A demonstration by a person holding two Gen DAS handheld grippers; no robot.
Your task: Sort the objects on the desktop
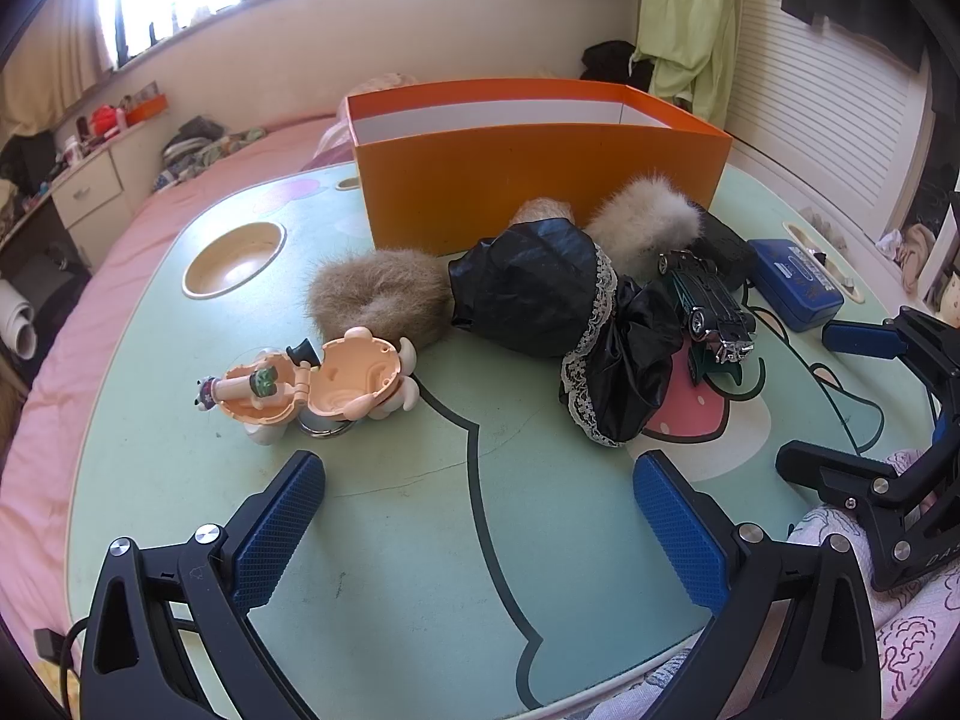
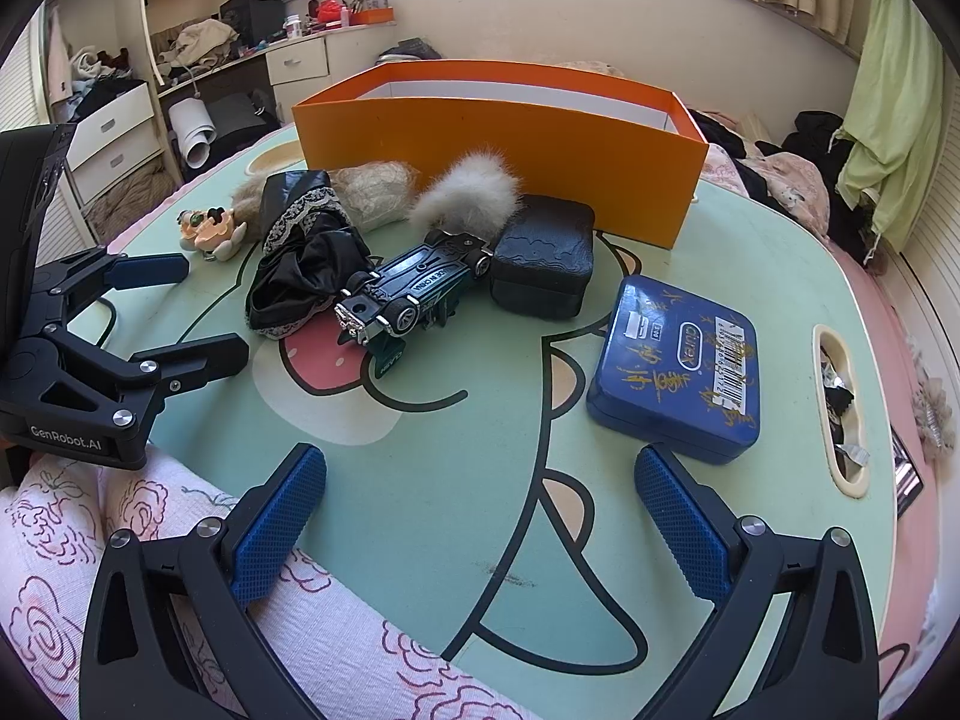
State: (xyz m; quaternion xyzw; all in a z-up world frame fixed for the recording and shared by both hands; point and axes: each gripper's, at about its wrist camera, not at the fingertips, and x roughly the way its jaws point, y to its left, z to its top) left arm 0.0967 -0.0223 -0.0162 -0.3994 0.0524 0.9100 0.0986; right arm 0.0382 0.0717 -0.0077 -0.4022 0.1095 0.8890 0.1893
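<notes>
An orange box (image 1: 540, 180) (image 2: 498, 150) stands open at the back of the mint-green table. In front of it lie a brown furry scrunchie (image 1: 372, 294), a black lace-trimmed scrunchie (image 1: 552, 312) (image 2: 300, 258), a white furry scrunchie (image 1: 642, 228) (image 2: 468, 192), an upturned toy car (image 1: 708, 306) (image 2: 414, 294), a black case (image 2: 543, 261) and a blue tin (image 2: 675, 372) (image 1: 795, 282). A peach toy figure (image 1: 312, 384) (image 2: 207, 228) lies at the left. My left gripper (image 1: 480, 516) is open and empty near the front edge. My right gripper (image 2: 480, 510) is open and empty, just short of the tin.
A round cup recess (image 1: 234, 267) sits in the table's far left. A slot (image 2: 840, 408) with small items is at the table's right edge. A pink bed surrounds the table. Floral cloth (image 2: 120, 540) lies at the front edge.
</notes>
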